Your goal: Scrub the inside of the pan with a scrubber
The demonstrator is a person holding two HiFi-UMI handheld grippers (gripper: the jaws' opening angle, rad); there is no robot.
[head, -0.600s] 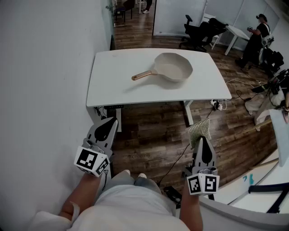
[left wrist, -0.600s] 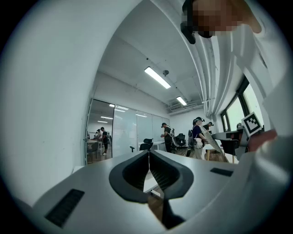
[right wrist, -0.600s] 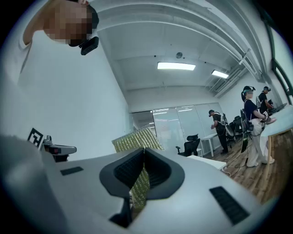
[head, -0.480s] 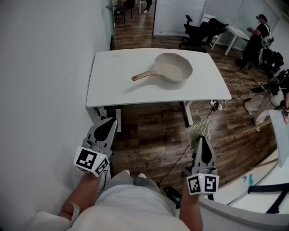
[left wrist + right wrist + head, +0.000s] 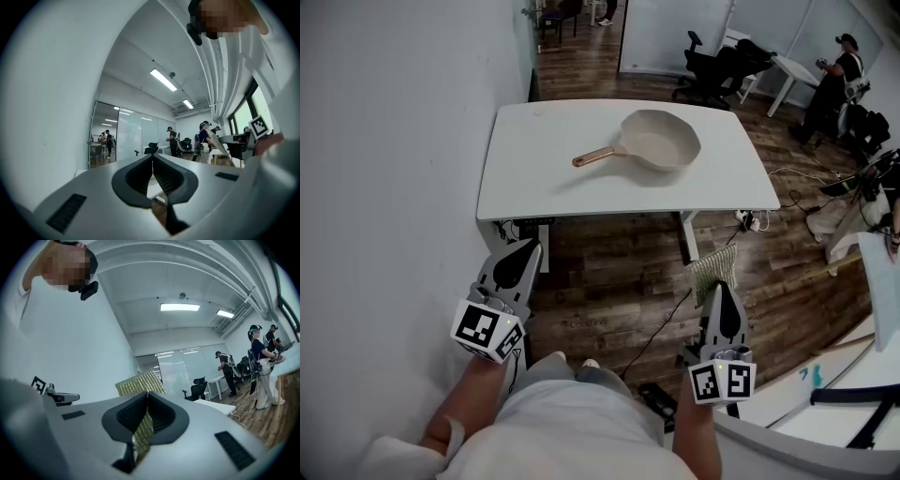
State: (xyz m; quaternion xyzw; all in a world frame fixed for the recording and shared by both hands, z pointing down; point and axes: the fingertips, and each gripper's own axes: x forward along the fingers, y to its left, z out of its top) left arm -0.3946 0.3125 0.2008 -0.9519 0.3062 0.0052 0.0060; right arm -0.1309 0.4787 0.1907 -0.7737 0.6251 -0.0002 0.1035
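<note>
Of the two grippers, the left gripper [image 5: 525,253] is held low beside the person's body and points forward. Its grey fingers are pressed together with nothing between them. Well ahead of both sets of fingertips, the one cream round pan with a copper-coloured handle [image 5: 661,139] sits on the single white rectangular table [image 5: 534,178], its handle angled toward the left fingers' side. The right gripper [image 5: 719,289], equally low and pointing forward, pinches the one green-gold mesh scrubber [image 5: 713,268], which sticks out beyond its fingertips.

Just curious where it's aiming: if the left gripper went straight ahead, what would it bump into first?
Probably the near edge of the white table, though depth and height are hard to judge.
</note>
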